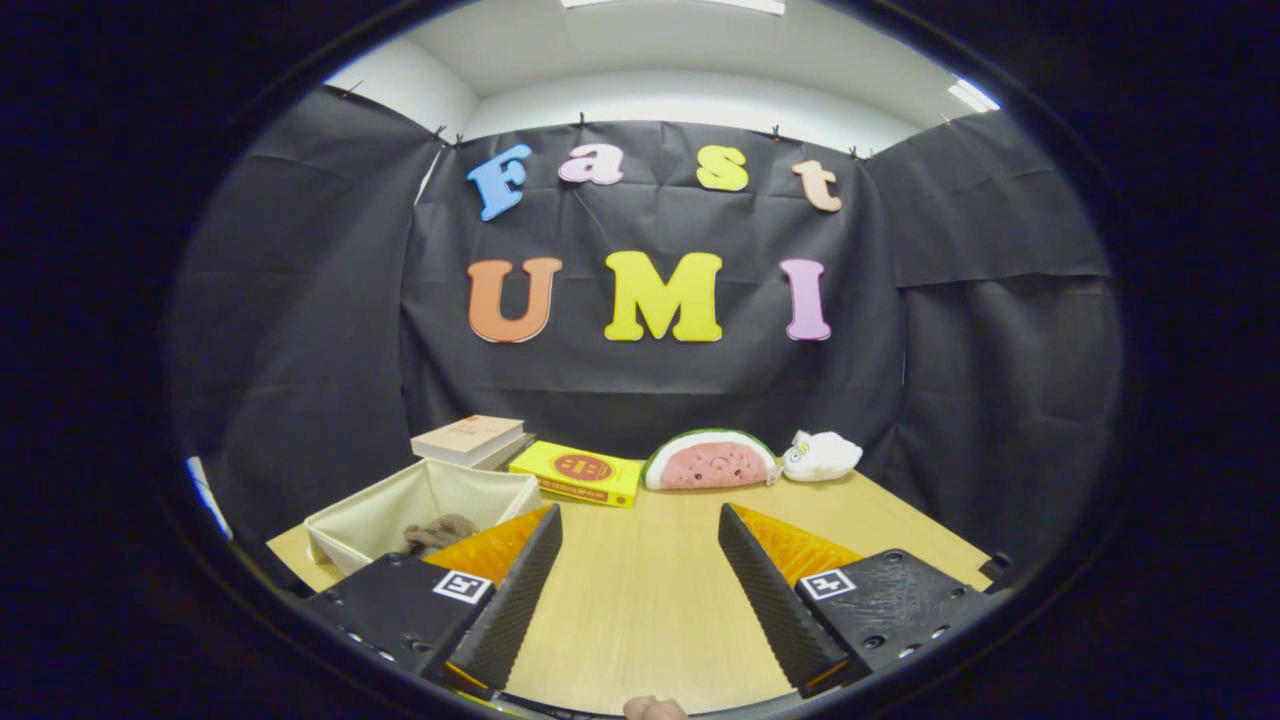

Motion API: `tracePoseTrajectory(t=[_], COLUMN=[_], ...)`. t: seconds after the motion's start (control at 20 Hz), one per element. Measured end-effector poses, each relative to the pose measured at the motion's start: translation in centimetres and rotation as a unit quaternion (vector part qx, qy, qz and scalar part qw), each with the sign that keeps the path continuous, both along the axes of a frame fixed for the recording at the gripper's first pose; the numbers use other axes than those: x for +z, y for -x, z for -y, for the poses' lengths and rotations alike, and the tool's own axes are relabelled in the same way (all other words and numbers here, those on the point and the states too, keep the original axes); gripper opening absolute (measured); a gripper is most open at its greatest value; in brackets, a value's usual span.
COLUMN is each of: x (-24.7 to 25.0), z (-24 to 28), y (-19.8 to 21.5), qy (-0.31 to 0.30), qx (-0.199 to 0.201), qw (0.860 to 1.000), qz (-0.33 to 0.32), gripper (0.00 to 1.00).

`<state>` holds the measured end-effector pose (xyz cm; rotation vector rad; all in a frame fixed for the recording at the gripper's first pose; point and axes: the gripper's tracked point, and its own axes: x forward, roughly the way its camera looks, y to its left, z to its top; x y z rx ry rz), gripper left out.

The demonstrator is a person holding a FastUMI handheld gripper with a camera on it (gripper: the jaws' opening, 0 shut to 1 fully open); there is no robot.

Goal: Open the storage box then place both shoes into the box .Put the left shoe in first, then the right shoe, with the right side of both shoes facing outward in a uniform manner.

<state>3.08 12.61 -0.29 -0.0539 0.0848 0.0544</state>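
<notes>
Fingertip: a person's fingertip [655, 708] shows at 6 o'clock, nearest of all, below the bare wood.
Gripper: the gripper [640, 525] hangs above the tabletop with its two fingers spread wide, nothing between them but bare wood.
Tabletop: the light wooden tabletop [650, 610] runs from the fingers away to the booth's black cloth wall.
Storage box: the beige fabric storage box [350, 525] sits at about 10 o'clock from the gripper, just beyond the left finger, which hides its near corner; its top is open.
Box contents: a brownish crumpled thing [440, 533] lies inside the box near the left finger; what it is cannot be told.
Yellow box: a flat yellow box [578, 473] lies at 11 o'clock, beyond the storage box and just beside its far corner.
Books: a stack of books [470, 440] lies farther at 11 o'clock, behind the storage box, touching the yellow box's far end.
Watermelon toy: a plush watermelon slice [710, 462] stands at 12 o'clock, close to the wall.
White toy: a small white plush [822, 455] lies at 1 o'clock, touching the watermelon's right end.
</notes>
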Motion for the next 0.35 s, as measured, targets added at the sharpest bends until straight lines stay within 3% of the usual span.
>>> tracePoseTrajectory(t=[0.35], x=[-1.4], z=[2.4], y=[-0.3], qy=[0.000], qx=[-0.016], qw=[1.000], qz=[0.003], gripper=[0.97])
